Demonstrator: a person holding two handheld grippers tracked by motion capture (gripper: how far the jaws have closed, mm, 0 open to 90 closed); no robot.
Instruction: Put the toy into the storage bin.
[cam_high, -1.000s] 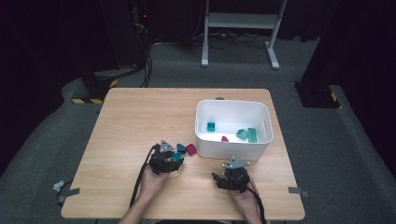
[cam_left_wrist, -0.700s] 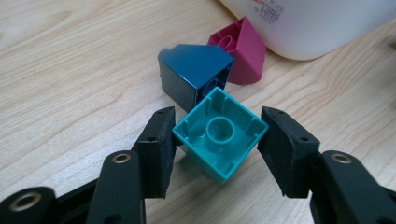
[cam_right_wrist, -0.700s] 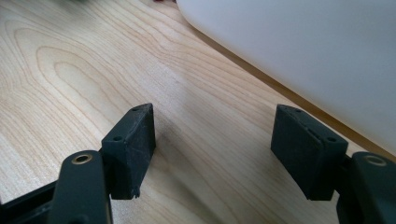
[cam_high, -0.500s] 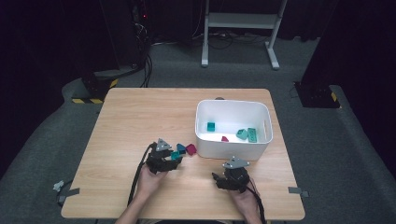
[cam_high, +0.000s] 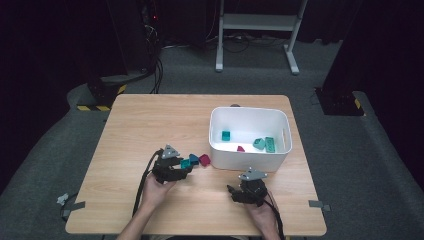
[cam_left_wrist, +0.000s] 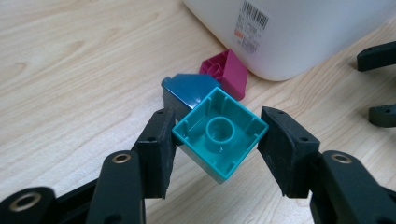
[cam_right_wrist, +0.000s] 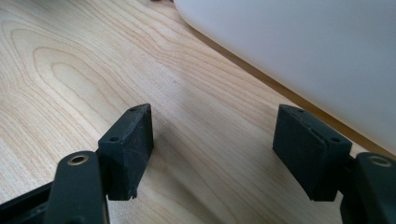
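Note:
My left gripper (cam_left_wrist: 215, 144) is shut on a teal block (cam_left_wrist: 219, 135), whose hollow underside faces the camera and whose corners press into both pads. In the high view the left gripper (cam_high: 185, 166) sits left of centre near the table's front, with the teal block (cam_high: 186, 163) at its tips. A dark blue block (cam_left_wrist: 189, 86) and a magenta block (cam_left_wrist: 226, 70) lie just beyond it on the table, close to the white bin (cam_left_wrist: 299, 32). Empty, my right gripper (cam_right_wrist: 212, 144) stands open low over bare wood beside the bin wall (cam_right_wrist: 317, 51).
The white bin (cam_high: 250, 159) stands right of centre and holds a teal cube (cam_high: 226, 135), a small magenta piece (cam_high: 241, 148) and two green pieces (cam_high: 265, 144). My right gripper (cam_high: 236, 192) rests in front of the bin. Bare wooden table (cam_high: 150, 125) stretches to the left and back.

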